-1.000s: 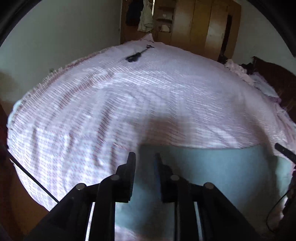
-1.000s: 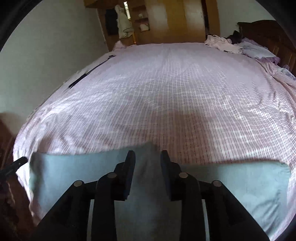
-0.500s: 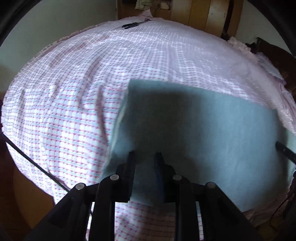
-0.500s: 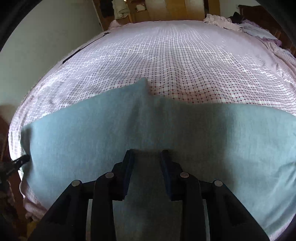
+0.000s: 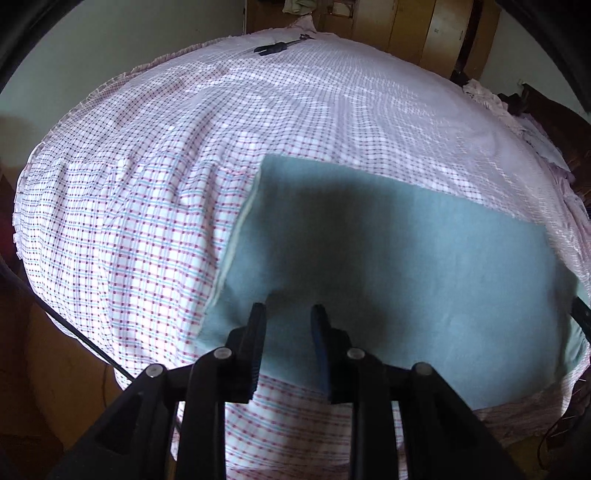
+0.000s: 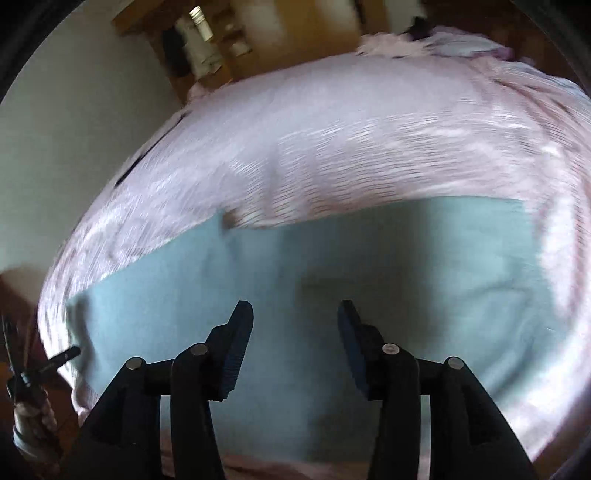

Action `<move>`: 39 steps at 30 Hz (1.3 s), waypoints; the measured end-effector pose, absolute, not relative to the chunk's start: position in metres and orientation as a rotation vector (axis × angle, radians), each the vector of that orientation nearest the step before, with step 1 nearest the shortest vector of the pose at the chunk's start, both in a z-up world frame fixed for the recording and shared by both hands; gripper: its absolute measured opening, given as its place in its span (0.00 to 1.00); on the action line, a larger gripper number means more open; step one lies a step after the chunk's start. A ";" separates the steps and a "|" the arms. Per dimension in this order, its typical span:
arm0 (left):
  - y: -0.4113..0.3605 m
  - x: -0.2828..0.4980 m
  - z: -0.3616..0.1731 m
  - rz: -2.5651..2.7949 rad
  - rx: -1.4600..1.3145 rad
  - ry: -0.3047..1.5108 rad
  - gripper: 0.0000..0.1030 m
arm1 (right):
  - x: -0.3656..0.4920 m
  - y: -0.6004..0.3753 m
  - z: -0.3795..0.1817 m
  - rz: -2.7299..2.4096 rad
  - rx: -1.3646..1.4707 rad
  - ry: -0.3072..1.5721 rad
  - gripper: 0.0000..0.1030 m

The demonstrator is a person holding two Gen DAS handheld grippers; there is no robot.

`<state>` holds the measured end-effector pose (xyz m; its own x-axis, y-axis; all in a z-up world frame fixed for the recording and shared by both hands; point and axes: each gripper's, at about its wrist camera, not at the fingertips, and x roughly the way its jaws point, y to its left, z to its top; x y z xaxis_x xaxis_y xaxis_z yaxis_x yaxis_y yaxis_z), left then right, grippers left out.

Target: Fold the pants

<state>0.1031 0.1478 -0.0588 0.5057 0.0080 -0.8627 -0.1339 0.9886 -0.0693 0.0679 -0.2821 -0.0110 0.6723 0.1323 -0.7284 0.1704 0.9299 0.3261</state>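
The pants [image 5: 406,251] are lying flat as a smooth blue-grey rectangle on the near part of the bed [image 5: 147,221], a pale inner layer showing along the left edge. A second ago only a narrow band of the cloth was showing behind each gripper; now the whole folded panel is spreading across both views, and in the right wrist view the pants [image 6: 332,266] are filling the lower half.

The left gripper [image 5: 288,314] is opening — its jaws are standing a little apart over the near left corner of the cloth, and the pads are not pressing on it. The right gripper [image 6: 291,314] is opening faster, jaws now well apart where they were nearly together earlier, nothing clamped between them. The right view is blurring with motion.

No readable writing or labels are showing anywhere.

The cloth is looking matte, soft and fleece-like. The bed's sheet is a thin, wrinkled check of pink and blue lines on white. A dark slim object [image 5: 277,47] is lying near the far edge; wooden wardrobe doors [image 5: 424,33] are standing beyond.
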 end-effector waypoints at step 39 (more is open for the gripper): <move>0.110 0.107 -0.070 0.078 -0.064 1.096 0.46 | 0.015 -0.393 -0.074 -0.118 0.865 0.660 0.21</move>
<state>0.1069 0.1099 -0.0702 0.4550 0.0320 -0.8899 -0.0951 0.9954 -0.0129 0.0149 -0.3934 -0.0736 0.7970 0.1623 -0.5818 0.3534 0.6558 0.6671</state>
